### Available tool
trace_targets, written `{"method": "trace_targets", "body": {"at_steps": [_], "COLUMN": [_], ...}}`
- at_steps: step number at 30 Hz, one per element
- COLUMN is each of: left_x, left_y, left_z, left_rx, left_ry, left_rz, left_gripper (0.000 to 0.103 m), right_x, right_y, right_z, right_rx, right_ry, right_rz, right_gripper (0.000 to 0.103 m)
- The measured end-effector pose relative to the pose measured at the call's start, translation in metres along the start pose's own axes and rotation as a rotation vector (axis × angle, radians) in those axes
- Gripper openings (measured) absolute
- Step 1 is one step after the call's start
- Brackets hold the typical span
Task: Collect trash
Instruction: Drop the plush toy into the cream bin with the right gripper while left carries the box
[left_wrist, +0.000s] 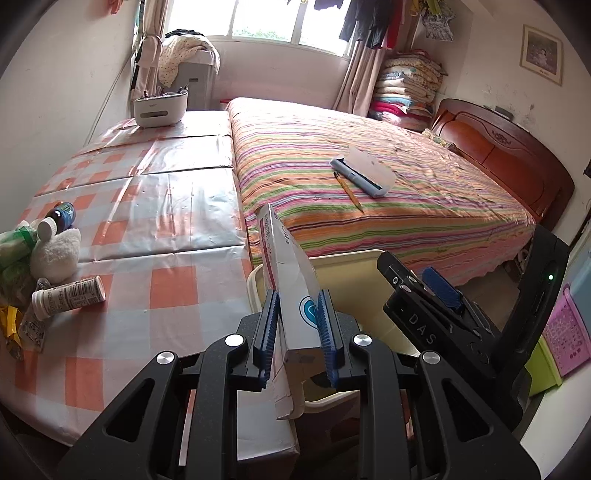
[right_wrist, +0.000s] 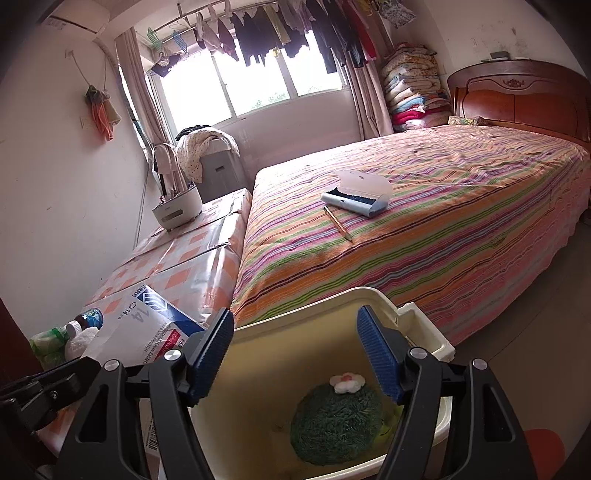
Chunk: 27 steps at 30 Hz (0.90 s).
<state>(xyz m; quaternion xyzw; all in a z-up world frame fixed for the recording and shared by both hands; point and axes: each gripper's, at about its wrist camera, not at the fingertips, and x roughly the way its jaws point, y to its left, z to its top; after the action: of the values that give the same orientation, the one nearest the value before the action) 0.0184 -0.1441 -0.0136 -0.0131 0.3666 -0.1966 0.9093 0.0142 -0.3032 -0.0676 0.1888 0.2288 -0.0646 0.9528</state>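
**Mia:** What is the left gripper (left_wrist: 297, 325) doing?

**Ben:** Its blue pads are squeezed tight on a flat cardboard box (left_wrist: 286, 273). The box is white with pink and blue print. It stands on its thin edge and pokes up between the pads.

**Mia:** Where is the box?

**Ben:** Right at the corner of the checked table (left_wrist: 147, 229), over the near rim of the cream bin (left_wrist: 343, 258). The bin sits just beside the table's edge and the foot of the striped bed (left_wrist: 369, 206).

**Mia:** And the right gripper (right_wrist: 297, 354)?

**Ben:** Its jaws stand wide apart. Nothing is between them. It hangs over the open bin (right_wrist: 332, 299).

**Mia:** Is anything in the bin?

**Ben:** Yes! A fuzzy green thing (right_wrist: 336, 424) with a little white flower (right_wrist: 346, 382) on top lies at the bottom.

**Mia:** What else is on the table?

**Ben:** Near its left edge there is a white tube bottle (left_wrist: 68, 297) lying on its side, a dark bottle with a white cap (left_wrist: 59, 219), a fluffy white ball (left_wrist: 55, 253), a green packet (left_wrist: 14, 243) and a yellow wrapper (left_wrist: 9, 323). They are all close together. At the far end of the table is a white tub (left_wrist: 160, 107).

**Mia:** And on the bed?

**Ben:** A blue case with its lid open (left_wrist: 364, 171), and a pencil (left_wrist: 349, 192) just beside it.
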Motion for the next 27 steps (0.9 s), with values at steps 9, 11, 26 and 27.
{"method": "trace_targets", "body": {"at_steps": [9, 11, 26, 27], "left_x": [0.018, 0.023, 0.048, 0.047], "left_y": [-0.012, -0.013, -0.022, -0.02], "left_z": [0.002, 0.004, 0.007, 0.007], "left_rx": [0.028, 0.037, 0.041, 0.036], "left_ry": [0.03, 0.037, 0.082, 0.08], "left_rz": [-0.015, -0.019, -0.021, -0.017], "left_gripper": [0.022, 0.022, 0.033, 0.039], "right_x": [-0.001, -0.003, -0.005, -0.005], "right_y": [-0.016, -0.021, -0.036, -0.035], "right_z": [0.004, 0.005, 0.008, 0.008], "right_rx": [0.083, 0.107, 0.19, 0.191], "right_ry": [-0.015, -0.027, -0.047, -0.046], "right_rz": [-0.029, -0.042, -0.064, -0.066], "right_gripper": [0.075, 0.078, 0.079, 0.079]}}
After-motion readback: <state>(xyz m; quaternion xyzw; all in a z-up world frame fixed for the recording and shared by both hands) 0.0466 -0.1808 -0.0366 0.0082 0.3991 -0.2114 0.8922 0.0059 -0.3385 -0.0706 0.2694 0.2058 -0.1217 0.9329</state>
